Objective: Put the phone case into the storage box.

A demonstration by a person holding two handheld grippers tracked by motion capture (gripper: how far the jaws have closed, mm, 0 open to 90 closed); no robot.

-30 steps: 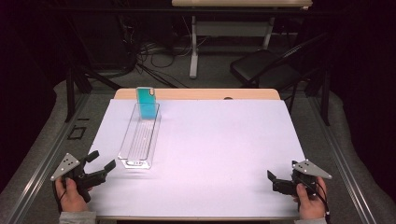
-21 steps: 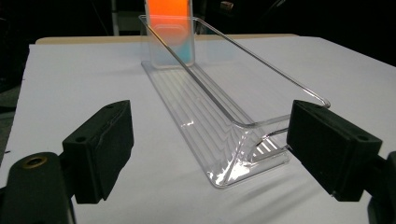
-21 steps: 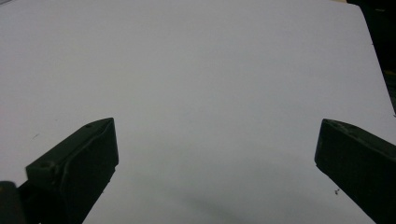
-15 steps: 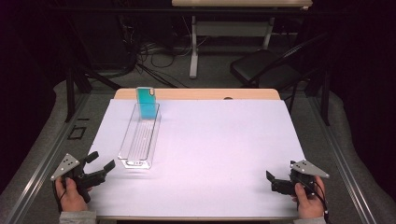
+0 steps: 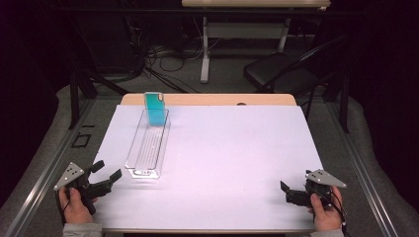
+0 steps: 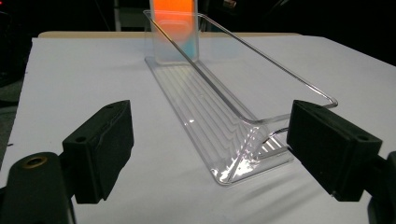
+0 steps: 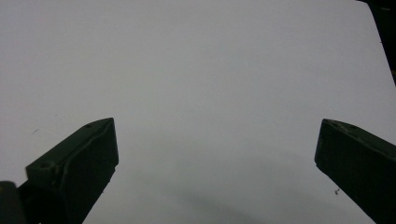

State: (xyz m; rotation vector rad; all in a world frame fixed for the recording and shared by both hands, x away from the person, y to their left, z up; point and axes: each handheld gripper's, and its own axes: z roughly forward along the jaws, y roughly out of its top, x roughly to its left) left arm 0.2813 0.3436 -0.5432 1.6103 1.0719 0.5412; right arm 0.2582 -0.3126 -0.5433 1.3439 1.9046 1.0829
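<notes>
- Clear plastic tray (image 5: pixel 147 145), long and narrow, flat on the white sheet (image 5: pixel 222 163) over the bench (image 5: pixel 207 99); long axis running away from the person.
- Ribbed floor, thin see-through walls, rounded corners; near end seen close in the left gripper view (image 6: pixel 243 154).
- Teal card-like block (image 5: pixel 155 111) upright at the tray's far end, leaning against the far wall; reads orange over pale blue in the left gripper view (image 6: pixel 175 32).
- Rest of the tray empty.
- Left tool (image 5: pixel 101 177) just off the tray's near end, slightly to its left, pointed at it; not touching.
- Jaws spread wide, nothing between them; tray's near corner framed between the two black pads in the left gripper view (image 6: pixel 210 149).
- Held in the person's left hand (image 5: pixel 74 205), grey three-cornered plate on top.
- Right tool (image 5: pixel 289 193) well apart from the tray, far across the sheet toward the near right corner.
- Jaws open there too, gripping nothing; bare white sheet between them in the right gripper view (image 7: pixel 215 154).
- Held in the right hand (image 5: pixel 323 215), cable trailing back.
- Beyond the tray's far end: wooden bench edge, then dark floor with cables (image 5: pixel 148 59), a table leg, a black folding chair (image 5: pixel 276 74).
</notes>
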